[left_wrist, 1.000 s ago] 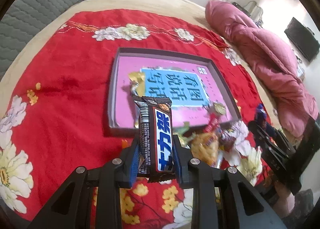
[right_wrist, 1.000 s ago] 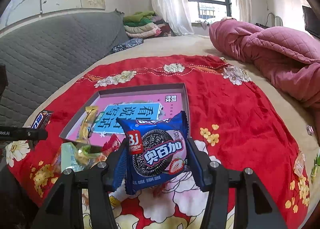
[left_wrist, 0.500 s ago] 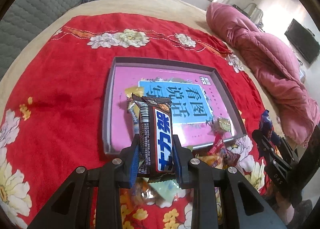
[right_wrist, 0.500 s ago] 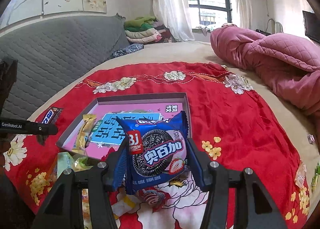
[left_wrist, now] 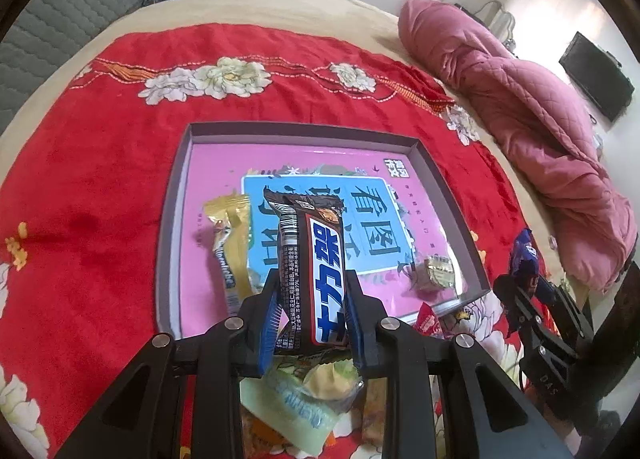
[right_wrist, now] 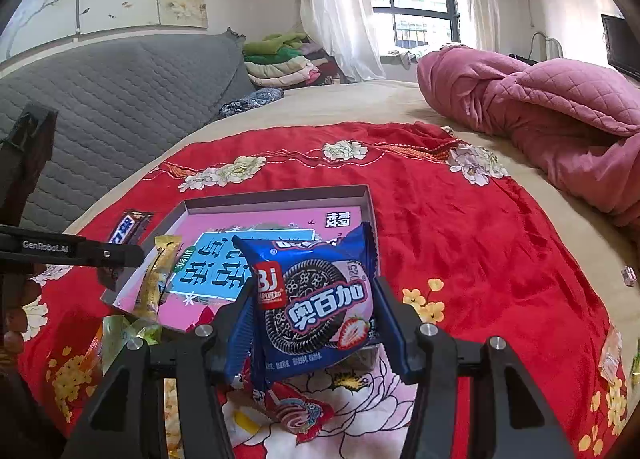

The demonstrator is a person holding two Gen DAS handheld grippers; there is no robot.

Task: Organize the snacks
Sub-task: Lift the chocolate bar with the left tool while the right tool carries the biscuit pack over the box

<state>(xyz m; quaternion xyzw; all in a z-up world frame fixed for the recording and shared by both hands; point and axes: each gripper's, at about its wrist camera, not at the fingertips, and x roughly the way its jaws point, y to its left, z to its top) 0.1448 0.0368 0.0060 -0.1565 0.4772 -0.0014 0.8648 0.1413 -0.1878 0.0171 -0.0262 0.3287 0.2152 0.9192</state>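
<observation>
Left gripper (left_wrist: 310, 311) clenched on chocolate bar (left_wrist: 311, 271) | now over tray (left_wrist: 436, 179), 12 o'clock | drop imminent | right gripper (right_wrist: 316, 319) grasps cookie pack (right_wrist: 316, 299)

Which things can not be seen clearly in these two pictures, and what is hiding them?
- Left wrist view: the loose snacks sit under the left gripper; their labels are hidden.
- Left wrist view: the chocolate bar covers part of the tray.
- Right wrist view: the cookie pack hides the tray's near right corner.
</observation>
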